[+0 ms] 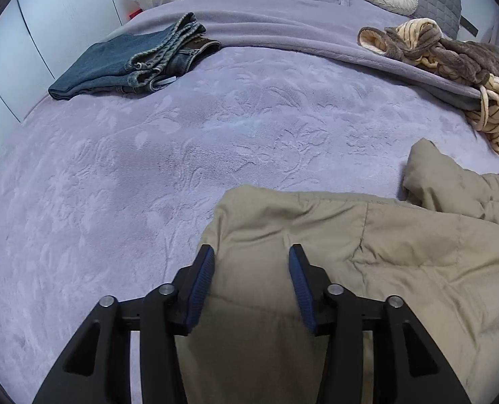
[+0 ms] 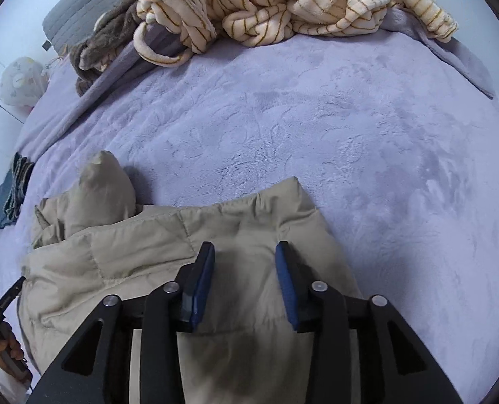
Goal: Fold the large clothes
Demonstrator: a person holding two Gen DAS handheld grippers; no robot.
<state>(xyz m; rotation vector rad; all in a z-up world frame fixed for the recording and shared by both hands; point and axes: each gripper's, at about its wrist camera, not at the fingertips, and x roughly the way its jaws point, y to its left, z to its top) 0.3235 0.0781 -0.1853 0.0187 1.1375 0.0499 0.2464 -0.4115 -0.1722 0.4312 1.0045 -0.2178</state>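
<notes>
Since both sets of fingers are parted above the tan padded jacket (image 1: 367,252) w/ nothing gripped, the left gripper (image 1: 251,252) and right gripper (image 2: 244,250) are probably between folds. The jacket is laid at the bed's (image 1: 114,185) near edge. Folded jeans (image 1: 131,60) and a striped fleece heap (image 2: 266,10) are kept well apart, so nothing is blocked.

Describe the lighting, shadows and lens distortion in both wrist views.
Left wrist view: strong fisheye bend, black corners, soft even light; the left gripper throws a dim shadow on the tan jacket; the jeans stay sharp. Right wrist view: same bend; the right gripper shadows the jacket, and the striped robe looks bright, with no glare.
</notes>
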